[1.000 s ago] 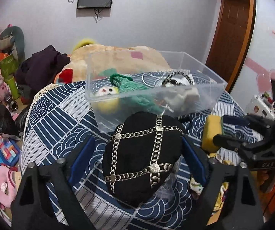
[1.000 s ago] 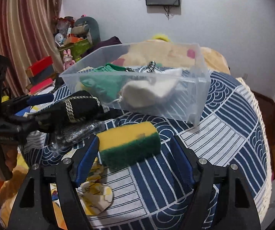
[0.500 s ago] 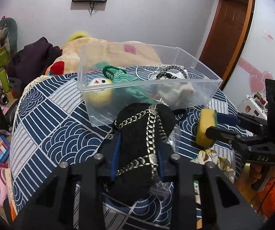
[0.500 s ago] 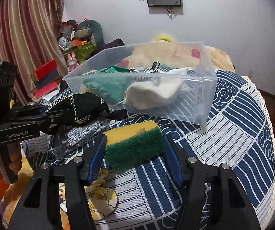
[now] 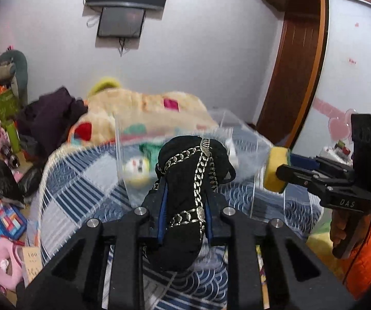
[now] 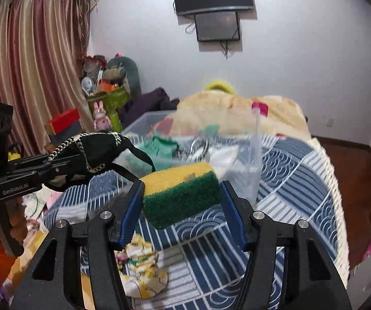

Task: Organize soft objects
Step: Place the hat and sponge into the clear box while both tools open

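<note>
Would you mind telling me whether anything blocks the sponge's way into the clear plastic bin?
Nothing visible blocks it. The yellow-and-green sponge, held in the right gripper, is raised before the clear plastic bin, whose top is open.

1. "DAS" is printed in pale letters on the black body of my right gripper (image 5: 275,171), seen from the left wrist view, just above the handle.
2. "GenRobot.AI" is printed in pale letters along the black body of my left gripper (image 6: 82,165), seen from the right wrist view, near the handle.
3. "100" is handwritten on a tan card (image 5: 31,259) lying on the floor at the lower left of the left wrist view; the marks below that number are too small for me to read.
</note>
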The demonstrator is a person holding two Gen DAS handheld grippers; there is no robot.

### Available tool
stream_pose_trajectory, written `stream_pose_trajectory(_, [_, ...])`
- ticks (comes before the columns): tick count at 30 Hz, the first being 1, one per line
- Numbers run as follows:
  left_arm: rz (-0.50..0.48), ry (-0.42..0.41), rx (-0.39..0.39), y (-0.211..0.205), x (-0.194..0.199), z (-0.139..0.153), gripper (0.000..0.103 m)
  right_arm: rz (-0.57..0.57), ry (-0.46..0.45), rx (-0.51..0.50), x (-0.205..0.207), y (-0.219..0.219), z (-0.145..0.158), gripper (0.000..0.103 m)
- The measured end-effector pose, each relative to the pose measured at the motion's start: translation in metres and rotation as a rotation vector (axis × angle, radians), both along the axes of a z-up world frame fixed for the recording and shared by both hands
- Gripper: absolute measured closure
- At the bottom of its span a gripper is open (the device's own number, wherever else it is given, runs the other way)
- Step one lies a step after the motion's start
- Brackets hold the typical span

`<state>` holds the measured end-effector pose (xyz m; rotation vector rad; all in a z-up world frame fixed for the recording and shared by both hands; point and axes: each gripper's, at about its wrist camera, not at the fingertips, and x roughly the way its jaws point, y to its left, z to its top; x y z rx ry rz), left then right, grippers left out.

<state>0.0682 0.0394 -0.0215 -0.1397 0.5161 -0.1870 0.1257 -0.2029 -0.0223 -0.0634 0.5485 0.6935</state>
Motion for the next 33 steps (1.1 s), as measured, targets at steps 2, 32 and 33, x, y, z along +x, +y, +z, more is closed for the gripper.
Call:
stream_pose_trajectory(2, [0.011, -0.036, 0.008, -0.002, 0.003, 0.011, 0.080, -0.014, -0.021, 0.017, 0.002, -0.003, 0.008, 0.047])
stream_pose_trajectory(32, [0.031, 0.125, 0.076, -0.005, 0.129, -0.034, 0.080, 0.023, 0.049, -0.165, 0.087, 0.079, -0.014, 0.046])
stream_pose_trajectory(33, [0.026, 0.130, 0.083, -0.006, 0.131, -0.036, 0.080, 0.028, 0.051, -0.175, 0.089, 0.079, -0.016, 0.045])
